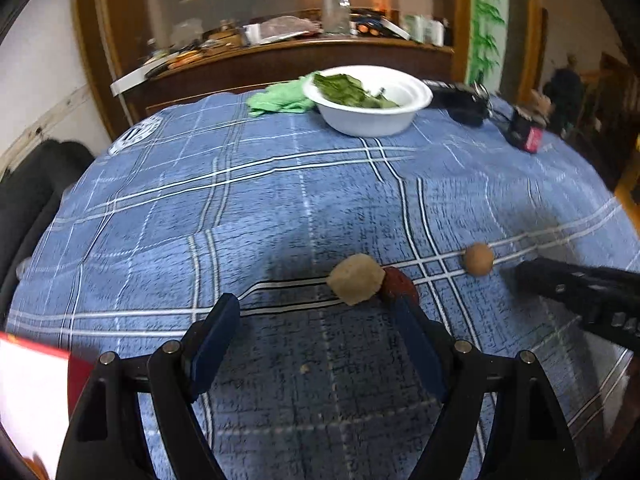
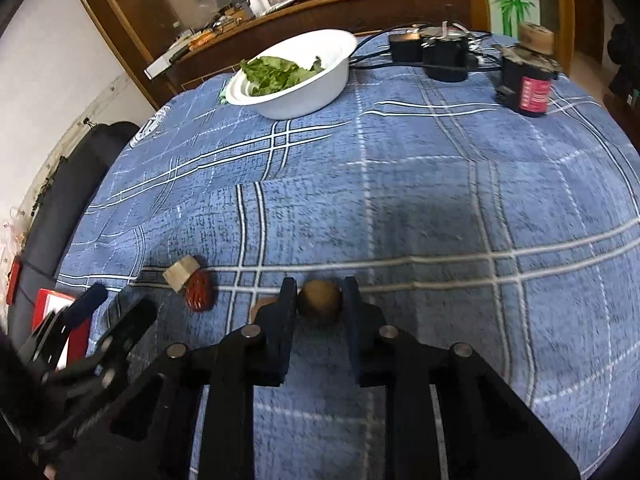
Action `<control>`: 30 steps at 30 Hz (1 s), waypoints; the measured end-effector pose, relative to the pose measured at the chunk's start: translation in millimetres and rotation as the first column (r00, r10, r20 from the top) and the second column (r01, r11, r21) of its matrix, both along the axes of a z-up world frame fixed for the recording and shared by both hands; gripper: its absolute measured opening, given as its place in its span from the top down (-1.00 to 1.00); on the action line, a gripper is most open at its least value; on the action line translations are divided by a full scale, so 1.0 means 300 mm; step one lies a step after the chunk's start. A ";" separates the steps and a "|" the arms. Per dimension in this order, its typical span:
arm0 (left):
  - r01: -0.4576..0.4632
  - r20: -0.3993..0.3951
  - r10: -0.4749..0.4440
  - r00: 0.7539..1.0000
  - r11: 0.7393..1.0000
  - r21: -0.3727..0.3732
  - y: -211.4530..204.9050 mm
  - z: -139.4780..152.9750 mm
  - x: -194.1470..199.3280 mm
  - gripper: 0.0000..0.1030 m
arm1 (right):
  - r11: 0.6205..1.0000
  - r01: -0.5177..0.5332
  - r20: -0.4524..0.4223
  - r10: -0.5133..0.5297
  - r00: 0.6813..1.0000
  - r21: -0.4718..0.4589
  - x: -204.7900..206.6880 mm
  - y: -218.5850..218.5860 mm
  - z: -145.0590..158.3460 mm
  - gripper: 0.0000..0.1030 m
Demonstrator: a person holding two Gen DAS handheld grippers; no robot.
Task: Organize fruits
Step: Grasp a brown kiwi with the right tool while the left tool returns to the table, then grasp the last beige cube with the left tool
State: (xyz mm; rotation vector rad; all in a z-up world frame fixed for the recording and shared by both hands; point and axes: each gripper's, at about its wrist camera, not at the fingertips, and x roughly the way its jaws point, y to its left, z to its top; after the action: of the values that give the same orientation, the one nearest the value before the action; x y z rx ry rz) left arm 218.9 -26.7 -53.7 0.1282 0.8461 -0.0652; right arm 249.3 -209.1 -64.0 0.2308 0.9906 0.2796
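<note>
The sorting looked barely begun. Three small pieces lay on the blue checked counter (image 2: 440, 184), none yet in a container, and the white bowl (image 2: 304, 92) at the far side held only green leaves.

The right tongs (image 2: 320, 300) were clenched on the round brown fruit (image 2: 320, 302), one pad against each side, the fruit resting on the cloth. Being near round, it had no clear long axis.

The left tongs (image 1: 316, 320) stood released, their pads wide apart, with nothing between them. Just beyond their tips lay the pale lump (image 1: 355, 279), touching the red date (image 1: 396, 285) on its right. The date's long axis ran roughly towards the camera in the right wrist view. Both remained to be collected.
</note>
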 end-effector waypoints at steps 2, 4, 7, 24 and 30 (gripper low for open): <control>0.009 -0.023 -0.009 1.000 1.000 -0.004 -0.002 -0.009 0.023 -0.54 | 1.000 -0.004 0.005 0.004 1.000 0.005 -0.018 -0.020 0.000 0.53; 0.017 -0.035 -0.018 0.999 1.000 -0.013 0.000 -0.014 0.046 -0.35 | 1.000 0.001 0.008 -0.001 1.000 0.021 -0.036 -0.042 -0.001 0.53; 0.034 -0.045 -0.035 0.998 0.999 -0.029 0.007 -0.013 0.075 -0.13 | 0.999 0.006 0.019 -0.006 1.000 0.032 -0.043 -0.056 0.002 0.53; 0.024 -0.038 -0.028 0.999 0.993 -0.114 0.057 0.043 -0.066 0.67 | 1.000 -0.013 0.066 0.011 0.998 0.028 -0.130 -0.038 0.051 0.53; 0.035 -0.014 -0.038 0.999 0.985 -0.167 0.057 0.100 -0.236 0.67 | 0.999 -0.015 0.096 0.018 0.995 -0.028 -0.226 -0.006 0.073 0.53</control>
State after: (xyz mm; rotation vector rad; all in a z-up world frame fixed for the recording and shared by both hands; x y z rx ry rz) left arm 148.0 -9.7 -23.8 -0.0140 0.8521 -0.1710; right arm 181.6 -210.8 -42.1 0.1825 0.9012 0.2896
